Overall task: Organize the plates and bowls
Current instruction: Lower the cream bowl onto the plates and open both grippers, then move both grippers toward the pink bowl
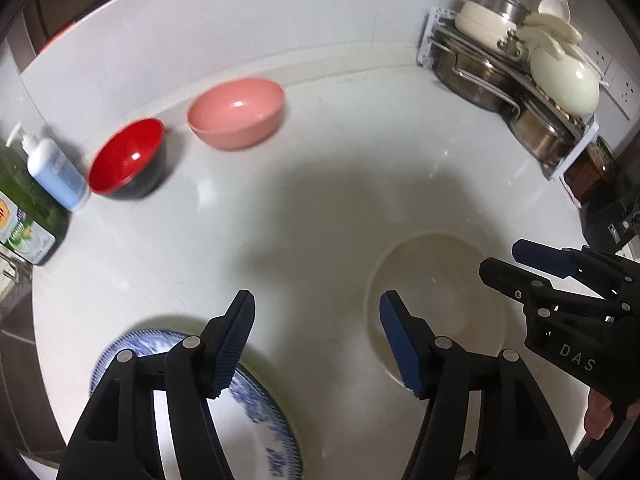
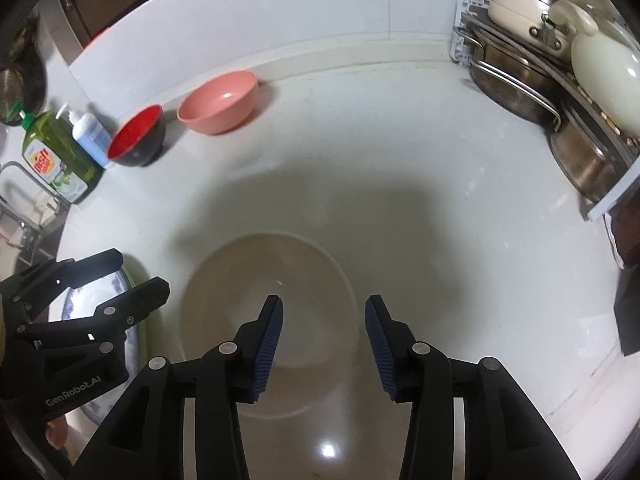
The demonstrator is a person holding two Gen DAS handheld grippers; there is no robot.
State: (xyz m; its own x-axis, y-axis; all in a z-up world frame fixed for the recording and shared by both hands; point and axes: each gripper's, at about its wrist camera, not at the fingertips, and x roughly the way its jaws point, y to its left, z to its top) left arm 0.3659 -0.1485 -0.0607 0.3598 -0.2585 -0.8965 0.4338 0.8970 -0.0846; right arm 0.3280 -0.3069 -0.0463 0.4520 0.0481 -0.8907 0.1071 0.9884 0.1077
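Note:
My left gripper (image 1: 316, 320) hangs open over the white counter with nothing between its fingers. A blue-and-white patterned plate (image 1: 256, 416) lies under its left finger. A shallow cream dish (image 1: 440, 280) lies to its right on the counter. My right gripper (image 2: 324, 320) is open above that cream dish (image 2: 240, 264), apart from it and holding nothing. The left gripper (image 2: 140, 272) also shows there, over the patterned plate (image 2: 80, 300), which has a green rim beneath it. A pink bowl (image 1: 236, 114) and a red bowl with a black outside (image 1: 126, 160) stand upright by the back wall.
A green dish-soap bottle (image 2: 56, 156) and a blue pump bottle (image 2: 90, 136) stand at the left beside a sink edge (image 2: 24, 208). A corner rack (image 1: 520, 80) at the back right holds steel pots and cream lids. A dark jar (image 1: 592, 172) stands beside it.

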